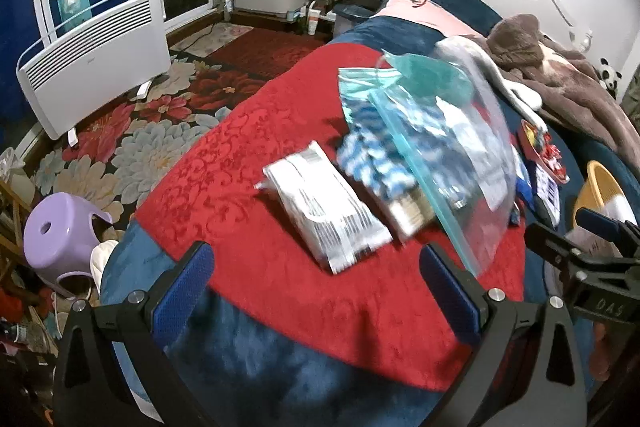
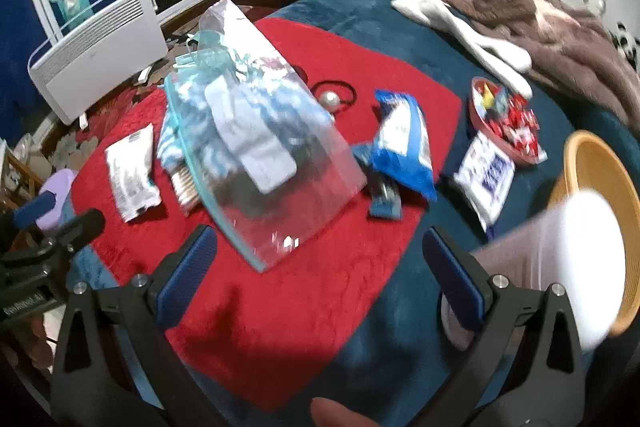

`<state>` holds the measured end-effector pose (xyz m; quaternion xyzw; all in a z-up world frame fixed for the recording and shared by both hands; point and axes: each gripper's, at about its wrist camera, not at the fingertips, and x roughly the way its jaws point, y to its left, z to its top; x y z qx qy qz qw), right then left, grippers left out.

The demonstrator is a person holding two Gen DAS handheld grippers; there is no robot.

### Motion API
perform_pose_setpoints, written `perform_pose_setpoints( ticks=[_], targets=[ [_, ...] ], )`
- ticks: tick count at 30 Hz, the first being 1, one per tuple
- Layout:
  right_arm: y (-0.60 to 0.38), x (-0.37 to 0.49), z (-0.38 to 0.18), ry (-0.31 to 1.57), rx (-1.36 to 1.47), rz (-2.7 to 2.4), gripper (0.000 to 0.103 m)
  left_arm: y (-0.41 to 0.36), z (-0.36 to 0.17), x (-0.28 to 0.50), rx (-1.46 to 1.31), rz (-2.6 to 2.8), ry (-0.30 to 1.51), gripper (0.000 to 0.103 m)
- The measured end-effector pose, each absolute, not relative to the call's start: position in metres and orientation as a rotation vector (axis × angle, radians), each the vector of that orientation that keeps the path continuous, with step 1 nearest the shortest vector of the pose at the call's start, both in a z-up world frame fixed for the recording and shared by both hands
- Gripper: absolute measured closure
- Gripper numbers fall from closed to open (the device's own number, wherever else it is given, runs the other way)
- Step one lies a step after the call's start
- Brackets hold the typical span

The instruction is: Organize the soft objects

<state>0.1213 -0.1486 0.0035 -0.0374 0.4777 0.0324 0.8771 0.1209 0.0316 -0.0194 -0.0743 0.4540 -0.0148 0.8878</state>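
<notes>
A clear zip bag (image 2: 264, 147) with blue-white striped cloth and teal items inside lies on the red cloth (image 2: 304, 287); it also shows in the left wrist view (image 1: 444, 155). A white-silver packet (image 1: 324, 207) lies left of it, also in the right wrist view (image 2: 132, 171). A blue snack bag (image 2: 404, 143) lies to its right. My left gripper (image 1: 316, 291) is open and empty, just short of the packet. My right gripper (image 2: 320, 275) is open and empty, near the bag's front corner.
A yellow basket (image 2: 600, 203) stands at the right with a white cup in front. A red bowl of sweets (image 2: 504, 119), a blue-white pack (image 2: 486, 175), a black hair tie with a pearl (image 2: 332, 95), brown blanket (image 2: 560, 39) and white socks (image 2: 472, 35) lie on the bed. A heater (image 1: 96, 55) stands on the floor.
</notes>
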Motion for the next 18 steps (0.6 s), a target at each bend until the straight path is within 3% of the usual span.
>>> perform_pose_setpoints(
  ticks=[13,14,16,17,18],
  targets=[
    [-0.118,0.181,-0.032,1.038,-0.272,0.199,0.000,0.033,-0.058,0.192,-0.148,0.012,1.083,0.003],
    [-0.115,0.182,-0.037,1.051,-0.284,0.222,0.000,0.033,-0.061,0.194,-0.155,0.018,1.095,0.005],
    [-0.111,0.182,-0.043,1.064,-0.301,0.249,0.005,0.035,-0.067,0.195,-0.176,0.011,1.116,0.019],
    [-0.110,0.181,-0.044,1.066,-0.292,0.279,0.019,0.034,-0.069,0.195,-0.174,0.011,1.118,0.022],
    [-0.109,0.179,-0.045,1.071,-0.278,0.315,0.024,0.033,-0.069,0.193,-0.151,0.022,1.109,0.035]
  ],
)
